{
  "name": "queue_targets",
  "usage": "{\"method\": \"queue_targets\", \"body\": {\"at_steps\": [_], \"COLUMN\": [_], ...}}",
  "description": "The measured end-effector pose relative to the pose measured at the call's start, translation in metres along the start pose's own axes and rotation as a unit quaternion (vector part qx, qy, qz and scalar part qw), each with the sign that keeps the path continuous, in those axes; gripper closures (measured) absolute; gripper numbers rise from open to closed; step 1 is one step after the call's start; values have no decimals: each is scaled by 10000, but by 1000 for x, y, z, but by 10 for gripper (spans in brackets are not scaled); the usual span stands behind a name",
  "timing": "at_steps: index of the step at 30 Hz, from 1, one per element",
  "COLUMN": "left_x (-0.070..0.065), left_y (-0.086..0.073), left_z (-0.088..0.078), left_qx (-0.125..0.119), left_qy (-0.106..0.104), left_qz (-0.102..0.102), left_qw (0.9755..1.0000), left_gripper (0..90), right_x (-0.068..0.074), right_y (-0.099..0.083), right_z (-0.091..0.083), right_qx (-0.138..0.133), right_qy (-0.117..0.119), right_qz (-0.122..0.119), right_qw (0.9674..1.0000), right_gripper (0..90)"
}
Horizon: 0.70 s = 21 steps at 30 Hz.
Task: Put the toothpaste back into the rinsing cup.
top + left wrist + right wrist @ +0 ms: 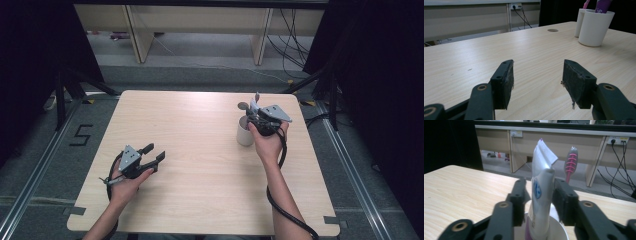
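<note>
White tube (541,195) stands upright in the cup (560,231), at 2 o'clock on the table (200,150). Right gripper (540,195) jaws flank it, apparently released. Left gripper (537,82) rests open, empty, at 8 o'clock. Placement appears done; withdrawal remains.

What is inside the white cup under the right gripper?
A white toothpaste tube stands in the white cup, between the right gripper's open jaws. The cup wall hides the tube's lower end.
</note>
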State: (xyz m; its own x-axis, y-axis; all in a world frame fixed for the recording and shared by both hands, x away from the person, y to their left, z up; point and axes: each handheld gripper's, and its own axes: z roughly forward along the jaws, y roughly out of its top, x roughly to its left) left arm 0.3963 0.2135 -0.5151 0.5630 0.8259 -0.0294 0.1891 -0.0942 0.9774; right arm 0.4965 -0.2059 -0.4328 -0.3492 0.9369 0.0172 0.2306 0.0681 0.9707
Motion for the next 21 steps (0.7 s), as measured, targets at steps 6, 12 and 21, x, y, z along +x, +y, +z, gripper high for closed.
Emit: {"method": "queue_targets", "body": {"at_steps": [6,12,21], "left_x": [0,0,1], "left_y": [0,0,-1], "left_z": [0,0,0], "left_qx": [3,4,14], "left_qy": [18,23,41], "left_qz": [-13,-14,-11], "left_qw": [10000,10000,10000], "left_gripper": [421,422,422], "right_x": [1,-1,-4], "right_y": [3,4,0], "right_z": [-4,-7,-19], "right_qx": [48,100,291], "right_qy": [55,115,168], "right_qz": [50,-26,-52], "right_qw": [10000,9999,9994], "right_gripper": [515,480,437]}}
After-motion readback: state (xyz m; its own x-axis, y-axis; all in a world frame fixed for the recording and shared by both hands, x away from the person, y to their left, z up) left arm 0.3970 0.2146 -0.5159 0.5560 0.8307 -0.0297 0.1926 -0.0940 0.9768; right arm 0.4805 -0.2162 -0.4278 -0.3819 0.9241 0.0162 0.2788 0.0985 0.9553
